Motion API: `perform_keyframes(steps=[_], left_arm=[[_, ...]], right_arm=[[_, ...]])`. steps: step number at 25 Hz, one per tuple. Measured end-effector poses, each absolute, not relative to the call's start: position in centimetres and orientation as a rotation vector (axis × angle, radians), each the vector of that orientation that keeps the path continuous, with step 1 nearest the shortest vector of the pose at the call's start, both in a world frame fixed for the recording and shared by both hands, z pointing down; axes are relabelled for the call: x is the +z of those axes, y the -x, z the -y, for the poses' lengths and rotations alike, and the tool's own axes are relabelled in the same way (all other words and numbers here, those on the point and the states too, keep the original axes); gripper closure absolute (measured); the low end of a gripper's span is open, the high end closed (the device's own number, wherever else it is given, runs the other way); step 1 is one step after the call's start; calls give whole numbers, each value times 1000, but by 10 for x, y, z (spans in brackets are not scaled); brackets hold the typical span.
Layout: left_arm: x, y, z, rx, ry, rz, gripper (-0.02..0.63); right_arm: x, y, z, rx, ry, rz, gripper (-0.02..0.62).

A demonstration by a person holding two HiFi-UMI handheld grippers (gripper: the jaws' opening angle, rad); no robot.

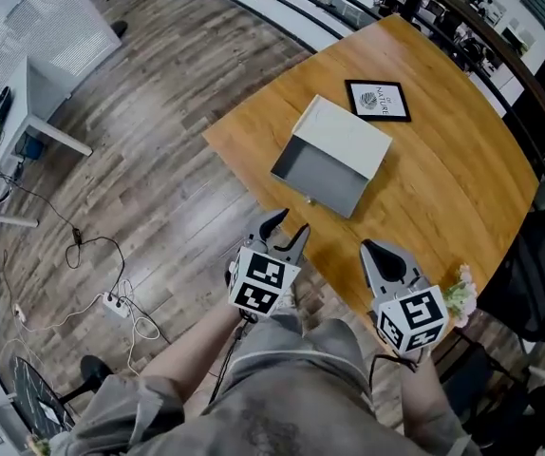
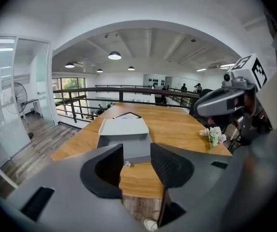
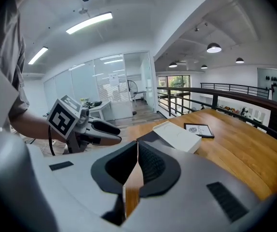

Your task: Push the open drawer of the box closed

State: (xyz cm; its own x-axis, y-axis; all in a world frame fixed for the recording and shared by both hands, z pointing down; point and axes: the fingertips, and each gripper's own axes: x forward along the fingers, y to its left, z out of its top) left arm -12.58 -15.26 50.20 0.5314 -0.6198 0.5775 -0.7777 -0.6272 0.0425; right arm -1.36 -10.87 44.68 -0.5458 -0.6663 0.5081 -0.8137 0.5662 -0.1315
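Note:
A white box [image 1: 347, 133] lies on the round wooden table [image 1: 443, 188] with its grey drawer [image 1: 320, 171] pulled out towards me; a small knob [image 1: 310, 199] sits on the drawer front. My left gripper [image 1: 288, 224] hovers just off the table's near edge, in line with the drawer, jaws open and empty. In the left gripper view the drawer front [image 2: 137, 153] and knob [image 2: 127, 164] show between the jaws. My right gripper [image 1: 377, 248] is over the near table edge to the right of the drawer, shut with nothing in it. From the right gripper view the box [image 3: 179, 135] lies ahead to the right.
A black-framed picture [image 1: 378, 101] lies beyond the box. A small bunch of white flowers [image 1: 460, 293] sits at the table edge by my right gripper. A dark chair [image 1: 538, 274] and a railing stand to the right. Cables and a power strip [image 1: 113, 302] lie on the wooden floor left.

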Motion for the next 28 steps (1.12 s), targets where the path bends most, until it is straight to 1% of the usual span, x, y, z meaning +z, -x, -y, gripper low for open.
perform_keyframes(steps=[11,25,27,28], left_arm=[[570,125,185,924,-2322,1082,414],[652,117,209,1029,-2128,1086,414],[658,115,211,1042,-2113,1094,444],[661,114,211,1050,-2106,1093,448]], right_arm=[[487,9,152,591,-1112,2343,563],[514,25,189,707,-942,2413,561],[516,22,192,724,-945,2411,563],[517,21,192,732,-943,2410,563]])
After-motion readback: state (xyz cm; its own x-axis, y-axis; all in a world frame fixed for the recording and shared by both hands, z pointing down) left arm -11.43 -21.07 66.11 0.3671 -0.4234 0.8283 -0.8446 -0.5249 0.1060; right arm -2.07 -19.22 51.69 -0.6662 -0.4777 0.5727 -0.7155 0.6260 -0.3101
